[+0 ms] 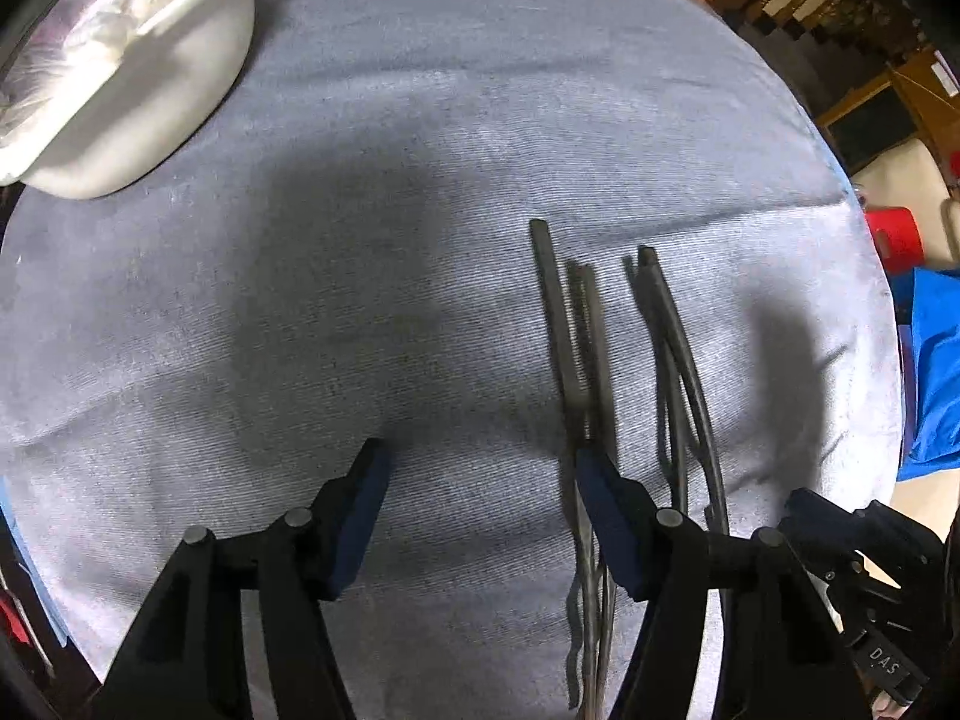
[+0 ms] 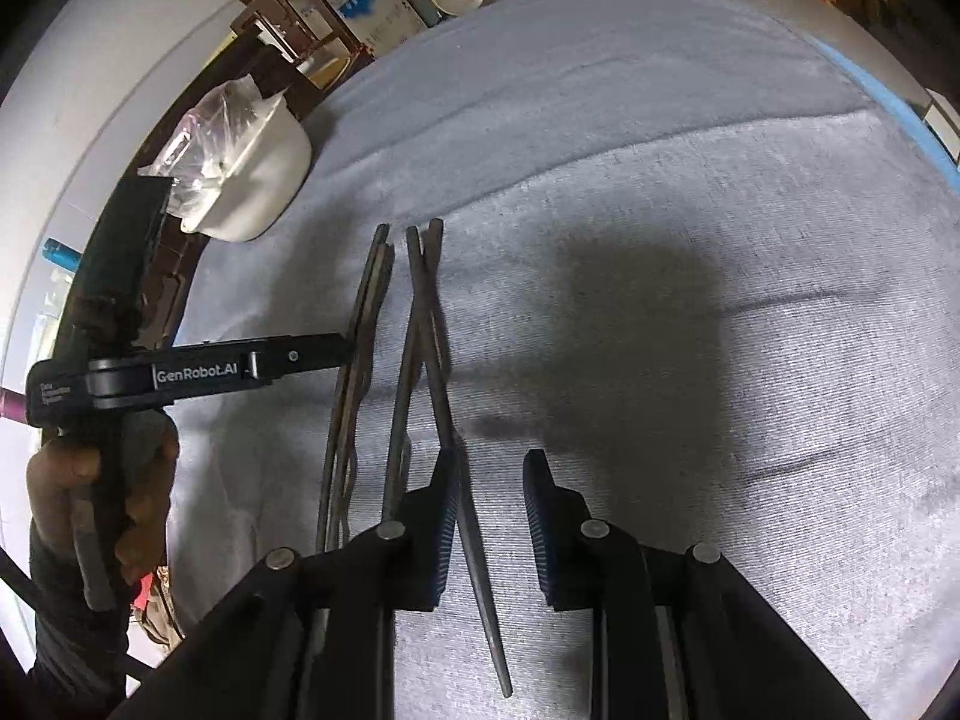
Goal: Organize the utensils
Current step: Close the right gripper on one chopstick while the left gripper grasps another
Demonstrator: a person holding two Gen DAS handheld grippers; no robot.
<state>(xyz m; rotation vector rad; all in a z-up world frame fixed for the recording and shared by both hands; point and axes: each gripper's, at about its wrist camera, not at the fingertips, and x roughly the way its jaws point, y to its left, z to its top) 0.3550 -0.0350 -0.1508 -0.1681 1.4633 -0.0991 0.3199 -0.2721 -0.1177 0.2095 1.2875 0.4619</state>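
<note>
Grey-blue cloth (image 1: 420,180) covers the whole tabletop, so that's your work surface, with a white tub (image 1: 150,90) with crinkly plastic in it sitting off at the far corner. The utensils are dark, thin metal pieces lying side by side mid-cloth in two bunches: one bundle (image 1: 579,330) by your left tool, another bundle (image 2: 420,348) under your right, close but apart.

Your left gripper (image 1: 480,468) has its jaws spread wide over bare cloth, nothing between them; its right-hand finger sits just over the first bundle. Your right gripper (image 2: 492,468) is only partly spread, and one long slim piece (image 2: 474,540) runs down the gap, right against the left pad. I can't tell if it's actually pinched, looks loose to me.

Handling guess: these look stiff, light and slick, and they lie flat on soft fabric, so they'll probably skate or roll. I'd grab across the thicker handle end, mid-length for balance, and one at a time since they overlap.
</note>
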